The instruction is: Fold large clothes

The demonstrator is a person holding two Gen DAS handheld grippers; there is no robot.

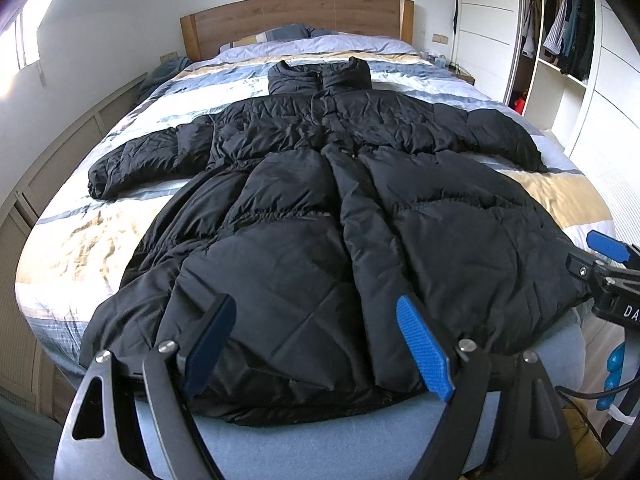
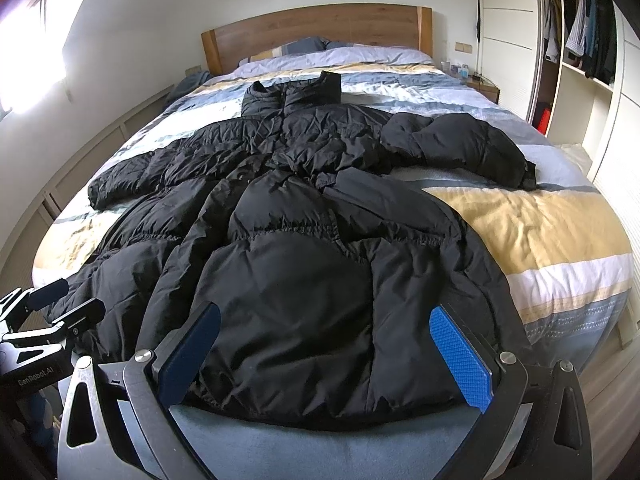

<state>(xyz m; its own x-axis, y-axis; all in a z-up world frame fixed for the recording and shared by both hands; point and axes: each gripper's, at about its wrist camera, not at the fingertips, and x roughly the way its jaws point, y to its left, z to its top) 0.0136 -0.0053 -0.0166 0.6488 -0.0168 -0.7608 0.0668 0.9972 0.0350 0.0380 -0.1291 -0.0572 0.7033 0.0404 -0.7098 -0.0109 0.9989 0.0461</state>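
"GenRobot.AI" on the left gripper (image 2: 44, 300) body; cut-off "DA" on the right gripper (image 1: 612, 252) body.

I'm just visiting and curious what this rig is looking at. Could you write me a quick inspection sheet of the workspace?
Surface: bed with a striped blue, white and yellow cover, wooden headboard behind.
Job's things: black puffer coat spread flat, front up, collar toward the headboard, both sleeves out, hem at the near edge.
Clutter: pillows at the head; small items on the bedside table, too small to tell.
Grippers: left gripper and right gripper open, hovering by the hem, holding nothing.
Cables: dark cable low beside the bed.
Surroundings: open wardrobe with hanging clothes; bright window.
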